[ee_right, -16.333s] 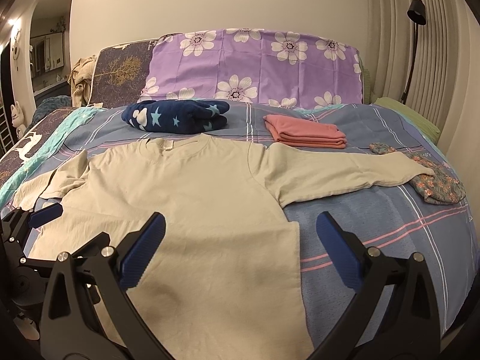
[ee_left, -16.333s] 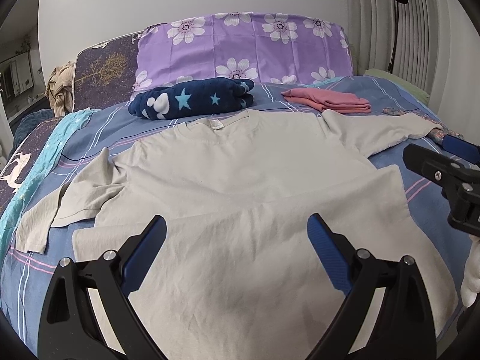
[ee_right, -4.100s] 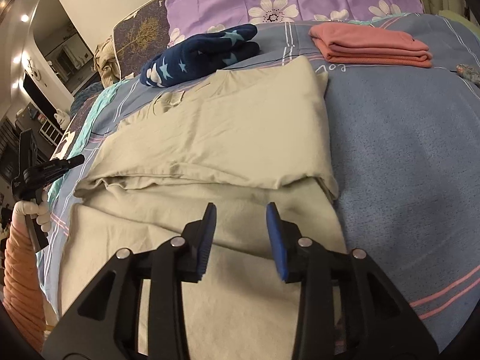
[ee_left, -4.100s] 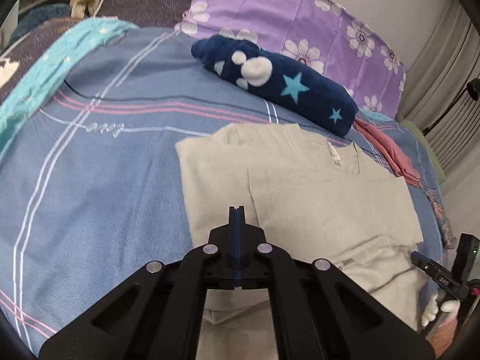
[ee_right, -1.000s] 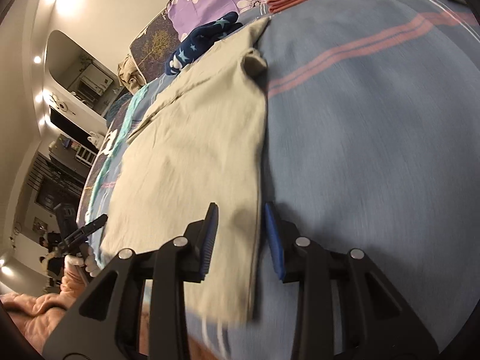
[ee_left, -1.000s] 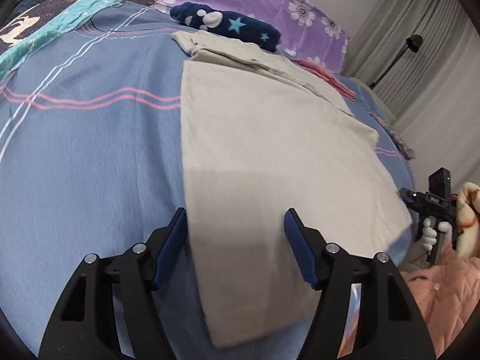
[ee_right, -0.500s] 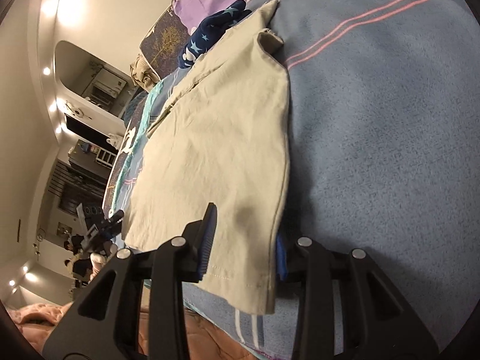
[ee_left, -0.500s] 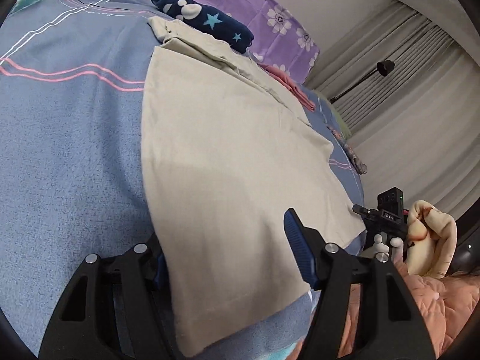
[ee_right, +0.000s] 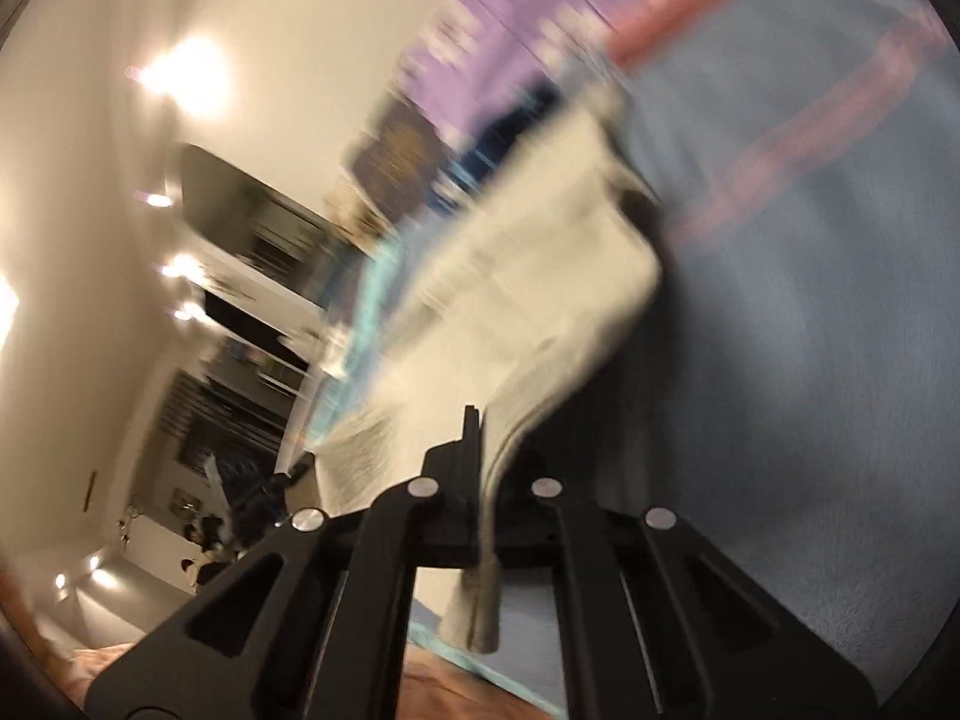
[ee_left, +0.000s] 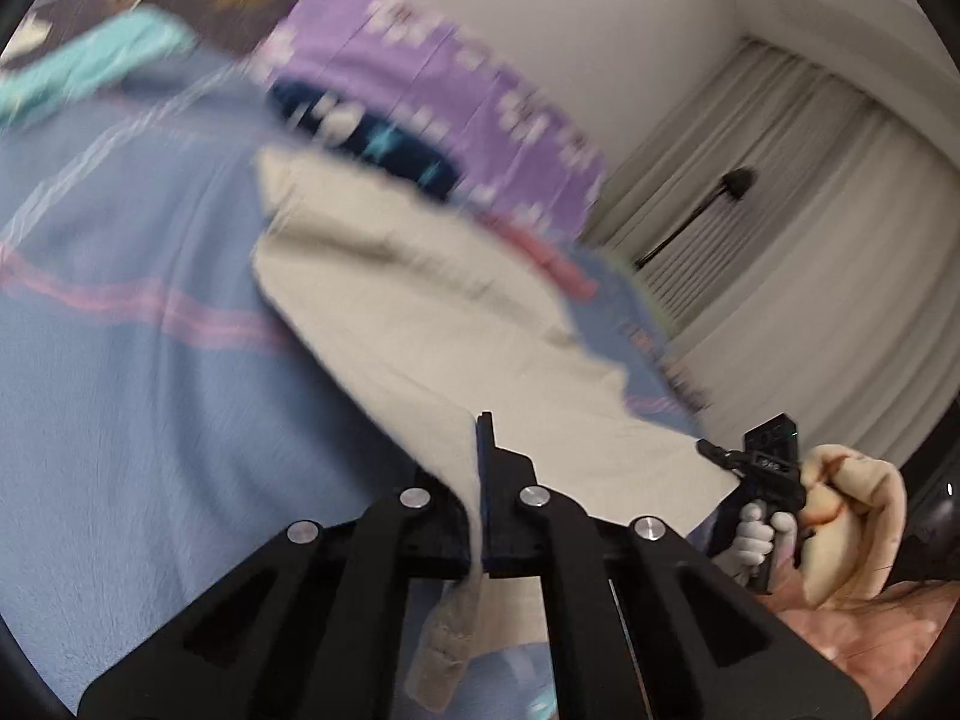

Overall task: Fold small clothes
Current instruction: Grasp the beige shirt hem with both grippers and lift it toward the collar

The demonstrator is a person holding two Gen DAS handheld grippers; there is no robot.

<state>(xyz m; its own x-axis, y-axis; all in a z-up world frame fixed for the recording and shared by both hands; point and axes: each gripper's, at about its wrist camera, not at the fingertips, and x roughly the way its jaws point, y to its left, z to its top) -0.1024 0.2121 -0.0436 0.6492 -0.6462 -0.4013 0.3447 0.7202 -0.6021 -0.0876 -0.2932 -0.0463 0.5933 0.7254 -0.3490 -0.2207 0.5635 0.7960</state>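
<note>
Beige T-shirt (ee_left: 420,312): sleeves folded in, near hem lifted off blue bedspread (ee_left: 120,420), far part on bed. We held left gripper (ee_left: 480,468) and right gripper (ee_right: 477,456) pinched on hem corners. Risk: thin bite slipping, uneven lift skewing fold.

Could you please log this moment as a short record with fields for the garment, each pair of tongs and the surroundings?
garment: beige cotton shirt, folded lengthwise, near hem lifted off the bed
left tongs: shut on the shirt's hem corner
right tongs: shut on the opposite hem corner
surface: blue striped bedsheet
behind: purple floral pillow
image quality: heavy motion blur in both views
</note>
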